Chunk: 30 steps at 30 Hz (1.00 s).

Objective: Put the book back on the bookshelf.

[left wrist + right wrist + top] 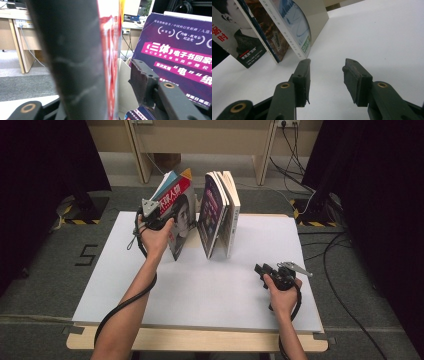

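Standing tilted on the white tabletop (210, 290), near its far edge: a red-and-grey magazine (179, 215) with a portrait cover and large white Chinese characters on red, too small in the high view to read. In the left gripper view, magazine edge close up between the jaws, blurred red print unreadable. Left gripper (156, 220) at the magazine's near edge, jaws spread around it; right pad clear of the cover, left pad hidden behind the pages, so no firm clamp visible. Just right of the magazine, apart from it, a group of leaning books (220, 215); front purple cover (180, 57) printed with "三体" and "电子书" in white on pink bands. In the right gripper view, small print on the magazine's lower corner and the book spines, not legible. Right gripper (325, 80) low over bare tabletop, well apart from the books, jaws open with nothing between. Beyond the tabletop: grey carpet, wooden desk legs (137, 155), black cables (330, 245), a taped "5" (86, 254) on the floor.
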Tool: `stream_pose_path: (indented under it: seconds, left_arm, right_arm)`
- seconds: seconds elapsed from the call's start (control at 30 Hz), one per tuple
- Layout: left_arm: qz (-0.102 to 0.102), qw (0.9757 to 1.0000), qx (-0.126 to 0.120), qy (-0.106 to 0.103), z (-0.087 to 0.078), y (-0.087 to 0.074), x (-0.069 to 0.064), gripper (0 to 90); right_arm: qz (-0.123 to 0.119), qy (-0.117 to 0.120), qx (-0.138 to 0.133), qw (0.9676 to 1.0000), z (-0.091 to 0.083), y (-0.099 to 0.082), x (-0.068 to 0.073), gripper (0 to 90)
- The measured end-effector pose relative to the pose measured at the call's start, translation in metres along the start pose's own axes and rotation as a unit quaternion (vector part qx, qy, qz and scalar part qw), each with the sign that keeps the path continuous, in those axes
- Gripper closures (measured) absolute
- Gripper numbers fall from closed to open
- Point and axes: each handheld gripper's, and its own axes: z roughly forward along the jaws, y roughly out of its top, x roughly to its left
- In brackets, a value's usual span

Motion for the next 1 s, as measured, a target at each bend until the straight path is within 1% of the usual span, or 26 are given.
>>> stream_pose_path:
  seconds: [0.13, 0.27, 0.3, 0.33, 0.4, 0.47, 0.7, 0.73, 0.87, 1.0]
  left_arm:
    - [-0.002, 1.0, 0.002, -0.002, -0.004, 0.001, 0.001, 51.1]
    - [-0.004, 1.0, 0.004, -0.002, -0.007, 0.001, 0.002, 49.1]
    - [-0.012, 0.9999, 0.006, -0.003, -0.009, 0.002, 0.002, 48.8]
    - [-0.012, 0.9999, 0.006, -0.003, -0.009, 0.002, 0.002, 48.5]
    - [-0.014, 0.9998, 0.011, -0.006, -0.012, 0.002, 0.003, 48.0]
    - [-0.015, 0.9997, 0.015, -0.007, -0.014, 0.003, 0.003, 47.5]
    - [-0.013, 0.9996, 0.024, -0.009, -0.018, 0.002, 0.003, 45.8]
    - [-0.013, 0.9996, 0.024, -0.009, -0.018, 0.002, 0.003, 45.6]
    - [-0.012, 0.9996, 0.026, -0.007, -0.022, 0.0, 0.004, 44.4]
    - [-0.009, 0.9996, 0.026, -0.007, -0.025, 0.0, 0.004, 43.2]
  right_arm:
    - [0.004, 0.0, 0.001, 1.0, -0.001, 0.0, 0.001, 57.3]
    - [-0.003, -0.001, -0.002, 1.0, 0.0, 0.0, 0.0, 57.3]
    - [-0.003, -0.001, -0.001, 1.0, 0.0, 0.001, 0.0, 57.3]
    - [0.004, 0.0, 0.001, 1.0, -0.001, 0.0, 0.001, 57.3]
    - [-0.004, -0.001, -0.002, 1.0, 0.0, 0.001, 0.0, 57.3]
    - [-0.003, -0.001, -0.001, 1.0, 0.0, 0.001, 0.0, 57.3]
    - [-0.002, -0.001, -0.003, 1.0, 0.0, 0.001, 0.0, 57.2]
    - [0.003, -0.001, -0.002, 1.0, -0.001, 0.001, 0.001, 57.2]
    - [-0.002, -0.002, -0.005, 1.0, -0.001, 0.001, 0.0, 57.2]
    - [-0.001, -0.002, -0.005, 1.0, -0.001, 0.002, -0.001, 57.2]
